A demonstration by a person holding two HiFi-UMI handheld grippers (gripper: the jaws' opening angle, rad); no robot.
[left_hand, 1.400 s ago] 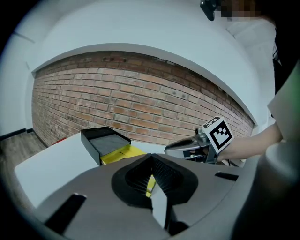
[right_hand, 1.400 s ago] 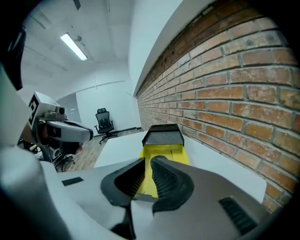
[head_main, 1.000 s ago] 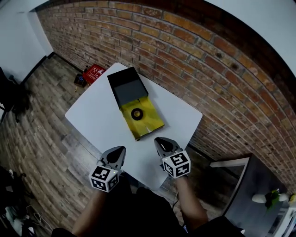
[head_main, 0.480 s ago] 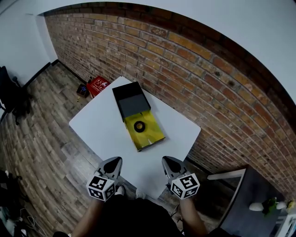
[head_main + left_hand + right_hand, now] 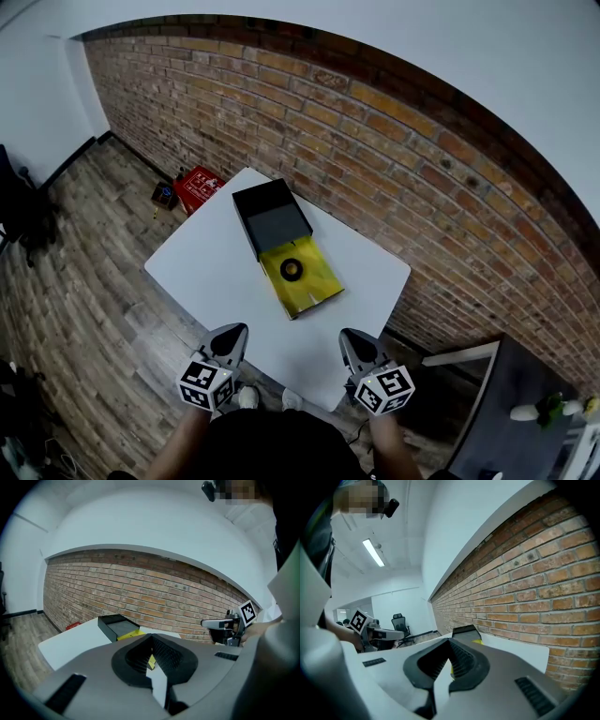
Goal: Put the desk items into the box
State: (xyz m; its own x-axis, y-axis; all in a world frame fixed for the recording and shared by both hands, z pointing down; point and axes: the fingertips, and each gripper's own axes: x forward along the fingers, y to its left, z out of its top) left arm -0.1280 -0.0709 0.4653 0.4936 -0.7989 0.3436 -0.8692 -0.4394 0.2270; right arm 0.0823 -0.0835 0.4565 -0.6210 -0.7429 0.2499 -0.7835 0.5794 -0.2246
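On the white square table (image 5: 202, 272), the open black rectangular box (image 5: 273, 217) shows only its grey floor, a small black ring (image 5: 292, 269) lies on the yellow sheet (image 5: 314, 289) touching it, and the left gripper (image 5: 234, 332) and right gripper (image 5: 348, 336) hover closed and empty by the near edge.

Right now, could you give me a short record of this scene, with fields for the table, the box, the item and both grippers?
table: white square table, beside a brick wall
box: black open rectangular box on the table; nothing seen inside
panel: flat yellow panel, touching the box's near end
item: small black ring, lying on the yellow panel, outside the box
left gripper: shut, empty, by the table's near edge
right gripper: shut, empty, same edge
floor: red flat box
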